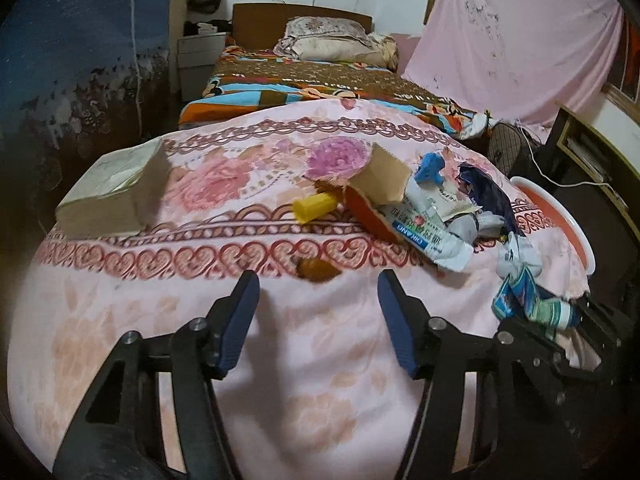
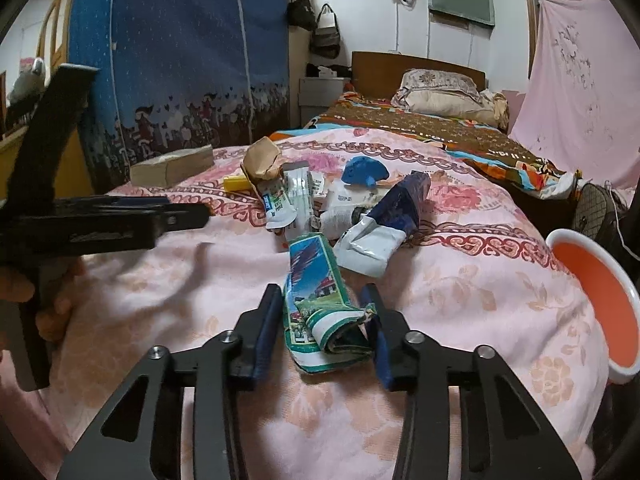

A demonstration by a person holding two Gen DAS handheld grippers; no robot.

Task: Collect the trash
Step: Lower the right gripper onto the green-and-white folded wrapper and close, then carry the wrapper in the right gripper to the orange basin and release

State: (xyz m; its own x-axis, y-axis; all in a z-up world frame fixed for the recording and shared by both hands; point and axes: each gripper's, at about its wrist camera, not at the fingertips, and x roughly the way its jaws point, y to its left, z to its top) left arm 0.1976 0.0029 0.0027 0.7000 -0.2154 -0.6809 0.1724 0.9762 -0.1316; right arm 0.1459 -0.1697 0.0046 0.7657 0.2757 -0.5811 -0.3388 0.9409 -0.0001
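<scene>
Bedroom backdrop, pink floral blanket [image 2: 460,292] covering the work surface, second bed lying beyond it. Orange basin [image 2: 600,300] is sitting off the blanket's edge, to the right of the right gripper [image 2: 322,322] and well apart from it.

Trash pile [image 2: 340,204] is lying ahead of both tools: crumpled wrappers, a yellow piece, a blue scrap.

Key relation: green-and-white carton [image 2: 320,312] is lying between the right gripper's pads, long axis running roughly along the fingers and tilting a little left as it goes away. Right pad is touching the crumpled near end; left pad looks just beside the carton wall, so jaws are partway apart and I'm not calling it a firm clamp yet. Right hand is clearly the nearer one, pitching down toward the blanket.

Left gripper [image 1: 318,292] is pointing down at bare blanket, jaws apart, nothing between them. Small brown scrap [image 1: 316,270] is lying just ahead of its fingertips, centred on the gap. From the right wrist, the left tool is hovering off to the left, a hand gripping its handle.
</scene>
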